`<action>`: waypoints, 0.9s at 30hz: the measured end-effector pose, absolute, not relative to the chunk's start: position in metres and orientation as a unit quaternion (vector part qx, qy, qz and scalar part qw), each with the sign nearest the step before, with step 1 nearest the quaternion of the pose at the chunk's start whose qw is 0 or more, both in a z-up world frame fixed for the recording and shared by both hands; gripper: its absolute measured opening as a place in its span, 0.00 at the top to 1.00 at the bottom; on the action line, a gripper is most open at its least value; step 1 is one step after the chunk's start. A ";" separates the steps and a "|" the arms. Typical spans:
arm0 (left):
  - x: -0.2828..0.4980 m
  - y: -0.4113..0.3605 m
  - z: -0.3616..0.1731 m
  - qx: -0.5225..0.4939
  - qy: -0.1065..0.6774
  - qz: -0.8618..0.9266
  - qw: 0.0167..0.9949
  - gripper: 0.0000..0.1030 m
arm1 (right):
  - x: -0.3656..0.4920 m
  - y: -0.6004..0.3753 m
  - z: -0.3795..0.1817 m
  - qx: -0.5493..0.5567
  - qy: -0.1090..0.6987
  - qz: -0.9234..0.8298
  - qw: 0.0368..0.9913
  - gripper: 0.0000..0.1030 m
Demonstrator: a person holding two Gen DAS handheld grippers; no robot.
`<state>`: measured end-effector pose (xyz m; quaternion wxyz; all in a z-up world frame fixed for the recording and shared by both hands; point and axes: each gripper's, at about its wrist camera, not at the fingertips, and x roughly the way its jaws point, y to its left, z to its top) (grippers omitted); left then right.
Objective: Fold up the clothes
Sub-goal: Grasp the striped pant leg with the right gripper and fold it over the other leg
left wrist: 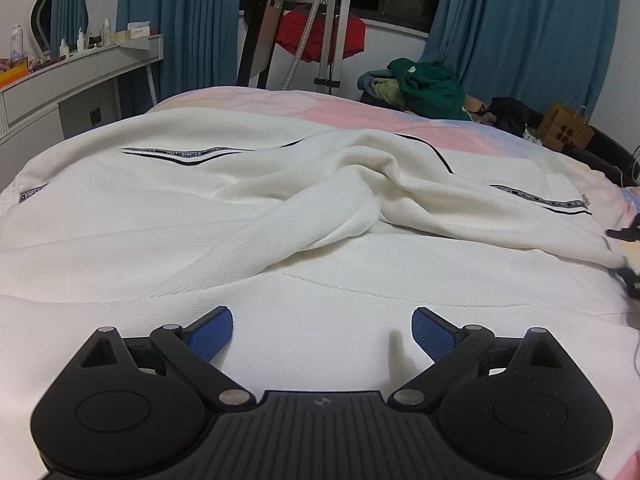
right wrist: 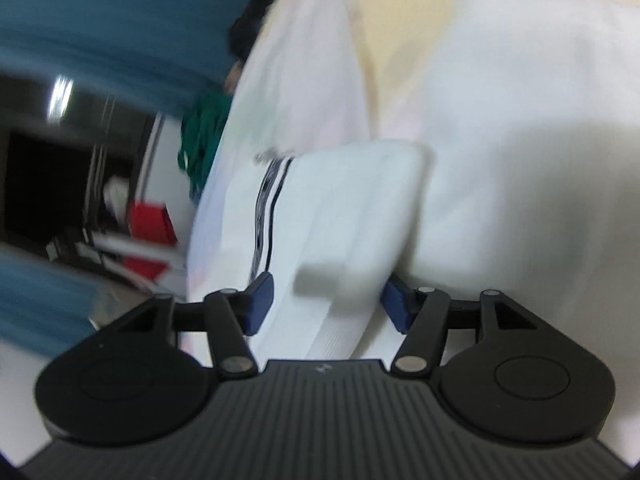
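A white sweatshirt [left wrist: 280,216] with black striped trim lies spread across the bed, one sleeve [left wrist: 304,216] crumpled over its middle. My left gripper [left wrist: 322,324] is open and empty, low over the near part of the sweatshirt. In the blurred, tilted right wrist view, my right gripper [right wrist: 326,292] is open around a white sleeve cuff [right wrist: 352,216] with black stripes; the blue pads [right wrist: 260,300] stand apart from the cloth. The right gripper's tips also show at the right edge of the left wrist view [left wrist: 628,236].
The bed has a pink and pastel cover [left wrist: 360,108]. A pile of green and dark clothes [left wrist: 428,88] lies at its far side. A brown paper bag [left wrist: 564,128] stands far right. A white dresser [left wrist: 80,76] is at left, a rack with red cloth [left wrist: 320,36] behind.
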<state>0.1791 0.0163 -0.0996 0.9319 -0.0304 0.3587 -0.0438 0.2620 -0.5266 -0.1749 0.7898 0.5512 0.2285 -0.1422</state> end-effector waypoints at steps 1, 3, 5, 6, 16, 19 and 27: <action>0.179 0.015 -0.099 -0.028 0.358 -0.045 0.932 0.05 | 0.269 -0.524 -0.175 0.537 0.235 -0.140 0.798 0.74; 0.179 0.013 -0.098 -0.022 0.354 -0.047 0.934 0.05 | 0.277 -0.525 -0.178 0.525 0.238 -0.143 0.805 0.89; 0.178 0.012 -0.095 -0.014 0.348 -0.050 0.936 0.05 | 0.283 -0.532 -0.178 0.523 0.228 -0.140 0.810 0.92; 0.177 0.011 -0.094 -0.012 0.346 -0.052 0.937 0.06 | 0.285 -0.534 -0.175 0.519 0.219 -0.139 0.814 0.92; 0.177 0.010 -0.082 -0.017 0.333 -0.084 0.939 0.06 | 0.256 -0.575 -0.168 0.498 0.162 -0.206 0.827 0.93; 0.178 0.012 -0.080 -0.020 0.333 -0.086 0.939 0.06 | 0.249 -0.578 -0.195 0.509 0.186 -0.217 0.812 0.93; 0.176 0.015 -0.073 -0.024 0.334 -0.083 0.938 0.06 | 0.244 -0.550 -0.160 0.428 0.207 -0.235 0.848 0.84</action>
